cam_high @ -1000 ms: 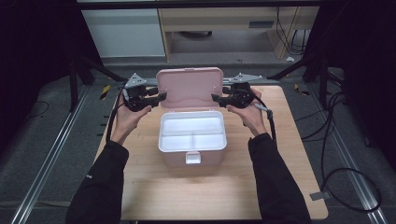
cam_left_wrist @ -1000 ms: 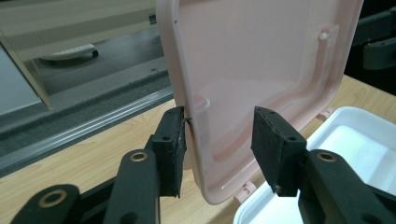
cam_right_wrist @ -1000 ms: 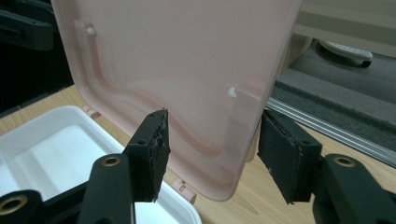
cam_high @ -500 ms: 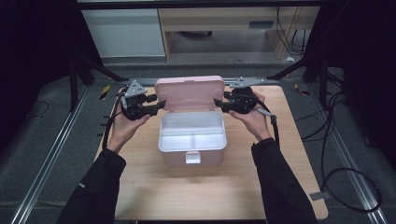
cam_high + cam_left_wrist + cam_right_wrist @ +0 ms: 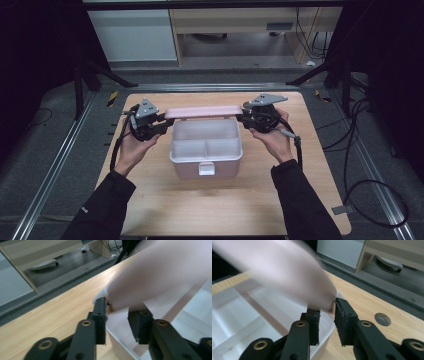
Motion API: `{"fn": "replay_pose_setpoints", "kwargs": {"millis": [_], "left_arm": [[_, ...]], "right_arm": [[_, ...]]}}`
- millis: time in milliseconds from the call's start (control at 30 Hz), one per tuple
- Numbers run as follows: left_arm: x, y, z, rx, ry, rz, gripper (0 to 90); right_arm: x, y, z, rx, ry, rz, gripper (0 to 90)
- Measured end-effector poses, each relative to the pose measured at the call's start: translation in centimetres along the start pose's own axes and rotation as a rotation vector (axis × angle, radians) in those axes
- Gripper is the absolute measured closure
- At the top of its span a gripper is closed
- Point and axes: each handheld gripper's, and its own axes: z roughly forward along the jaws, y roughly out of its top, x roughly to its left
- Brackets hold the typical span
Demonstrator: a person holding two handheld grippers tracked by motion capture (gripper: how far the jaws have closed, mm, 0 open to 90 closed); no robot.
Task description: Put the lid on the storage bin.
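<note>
Here, white divided box (image 5: 206, 147) sits mid-desk (image 5: 165, 205), nearer the far edge — its pink lid (image 5: 202, 111) half-lowered over the back rim. Left tongs (image 5: 161, 121) pinch the lid's left end, right tongs (image 5: 241, 118) the right end — both clamped on it.

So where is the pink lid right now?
In the high view the pink lid stands about halfway up over the back edge of the white box, mid-table, with the left tongs and right tongs at its two ends.
</note>
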Motion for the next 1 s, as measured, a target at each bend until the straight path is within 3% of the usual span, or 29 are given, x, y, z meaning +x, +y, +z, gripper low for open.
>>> {"fn": "replay_pose_setpoints", "kwargs": {"millis": [300, 633, 1000], "left_arm": [[-0.6, -1.1, -0.4, 0.014, -0.014, -0.002, 67.0], [-1.4, -3.2, -1.9, 0.038, -0.025, -0.005, 59.8], [-2.5, -5.9, -2.6, 0.09, -0.029, 0.014, 56.1]], "right_arm": [[0.9, -1.3, -1.2, -0.003, 0.019, -0.029, 73.3], [2.0, -3.2, -2.4, 0.031, 0.023, -0.049, 63.6], [2.9, -6.4, -3.6, 0.086, 0.038, -0.031, 54.0]]}}
